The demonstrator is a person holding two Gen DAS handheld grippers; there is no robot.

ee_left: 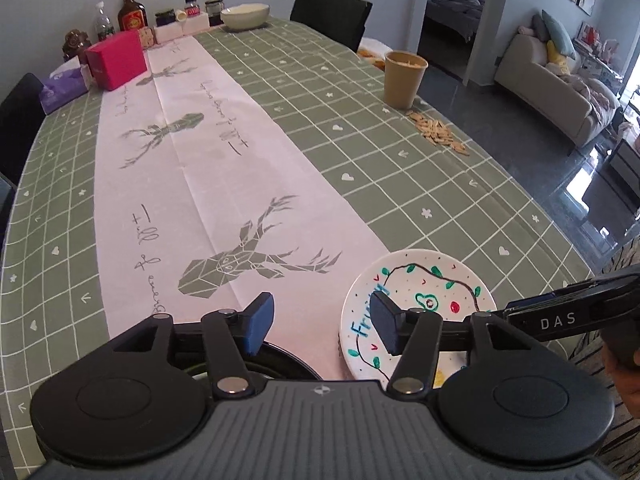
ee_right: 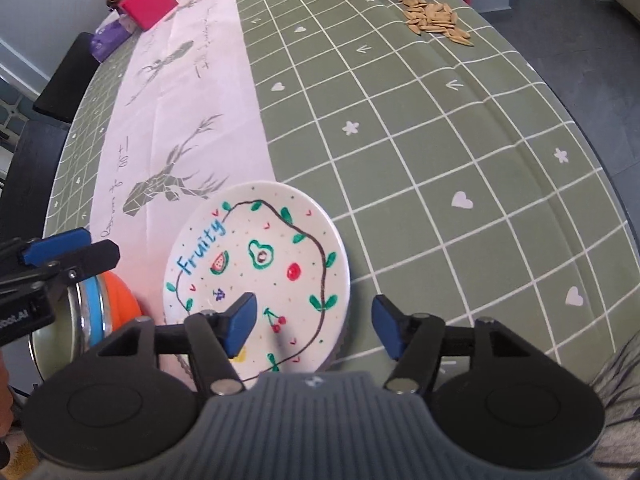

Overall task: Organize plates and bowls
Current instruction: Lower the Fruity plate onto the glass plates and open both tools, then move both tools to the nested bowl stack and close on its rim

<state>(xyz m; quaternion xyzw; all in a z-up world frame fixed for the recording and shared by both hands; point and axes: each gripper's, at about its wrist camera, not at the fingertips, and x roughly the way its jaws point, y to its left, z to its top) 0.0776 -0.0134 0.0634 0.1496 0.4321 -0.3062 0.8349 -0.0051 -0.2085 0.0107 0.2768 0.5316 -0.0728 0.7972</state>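
Green checked worktop (ee_right: 440, 160): painted plate (ee_right: 256, 264) lies flat beneath the spread, empty right tongs (ee_right: 314, 326); left tongs (ee_left: 322, 326) likewise spread, empty, beside it.

- Left gripper (ee_left: 322, 324): black linkage arms with silver pivot screws, blue rectangular finger pads (ee_left: 260, 324), ribbed grey housing, two round black discs.
- Right gripper (ee_right: 314, 328): same build; white "DAS" lettering along its side.
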